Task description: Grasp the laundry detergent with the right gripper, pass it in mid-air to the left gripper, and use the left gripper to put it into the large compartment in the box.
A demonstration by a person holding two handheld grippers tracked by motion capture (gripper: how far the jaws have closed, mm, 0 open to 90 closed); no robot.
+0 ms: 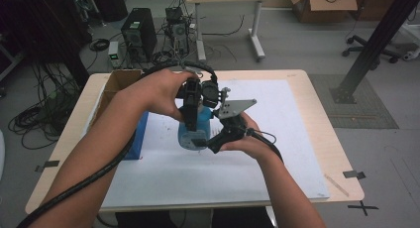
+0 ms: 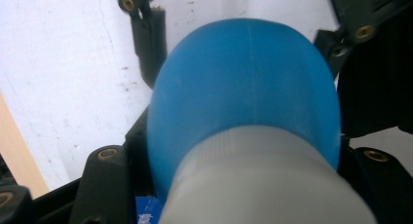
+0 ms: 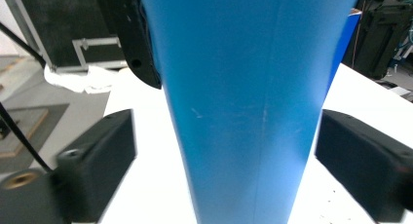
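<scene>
One blue bottle (image 1: 190, 134), two grippers (image 1: 190, 111) (image 1: 218, 139), one cardboard box (image 1: 116, 84), one table (image 1: 317, 124).

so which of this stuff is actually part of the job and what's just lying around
In the job:
- blue bottle with a grey cap
- left gripper, jaws around the bottle's cap end
- right gripper, jaws either side of the bottle's body

Lying about:
- cardboard box at the table's left edge
- blue box beside it
- white mat
</scene>
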